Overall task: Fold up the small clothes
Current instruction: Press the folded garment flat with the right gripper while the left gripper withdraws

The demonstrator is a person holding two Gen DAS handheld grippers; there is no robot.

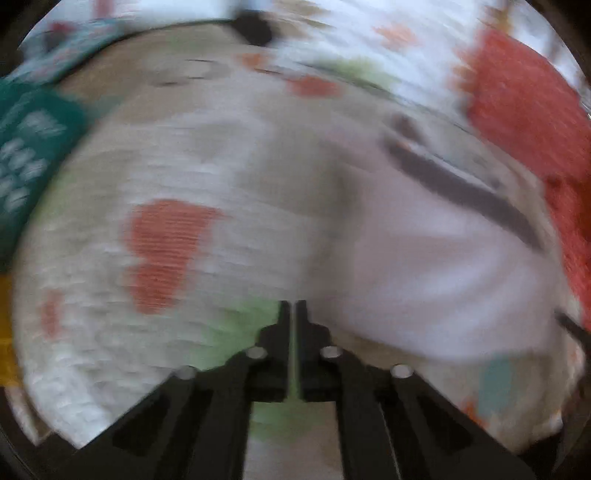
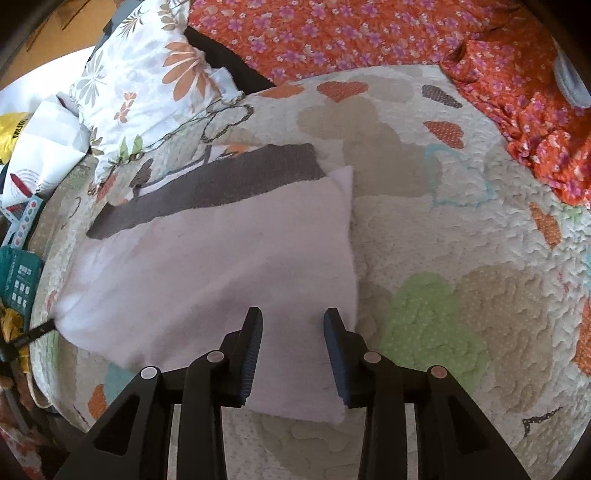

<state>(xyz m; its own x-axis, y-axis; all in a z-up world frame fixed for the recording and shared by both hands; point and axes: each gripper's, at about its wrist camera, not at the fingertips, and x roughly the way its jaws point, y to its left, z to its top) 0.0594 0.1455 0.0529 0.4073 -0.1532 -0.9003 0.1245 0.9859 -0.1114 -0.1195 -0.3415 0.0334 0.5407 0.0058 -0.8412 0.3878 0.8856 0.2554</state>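
**Mid-fold: pale garment flat on quilt, neither claw gripping**

L wrist view (heavy motion blur): left gripper (image 1: 293, 306) at 6 o'clock, fingers pressed together w/ only a sliver between, nothing pinched. It sits over a green patch of the quilt (image 1: 110, 314), not over cloth. Pale lilac garment (image 1: 436, 280) lies at 3–4 o'clock, just beside the tips, its dark grey band (image 1: 461, 192) toward 2 o'clock. Orange fabric (image 1: 524, 110) at 1–2 o'clock, teal box (image 1: 29, 147) at 9–10. Prob empty-handed and between grabs.

R wrist view (sharp): right gripper (image 2: 293, 317) at 6 o'clock, jaws partway apart, pads clear of cloth. Hovers above the garment's (image 2: 221, 266) near right corner, so looks lined up for a pinch there, IMO. Garment spans centre to 9 o'clock, flat, roughly rectangular, right edge straight like a fold line; soft fleecy look, limp. Grey band (image 2: 221, 184) runs along the far edge, 10–12 o'clock. Floral pillow (image 2: 147, 81) at 10–11, orange floral fabric (image 2: 369, 33) 12–2. Quilt (image 2: 461, 221) bare to the right, so room for the next fold.
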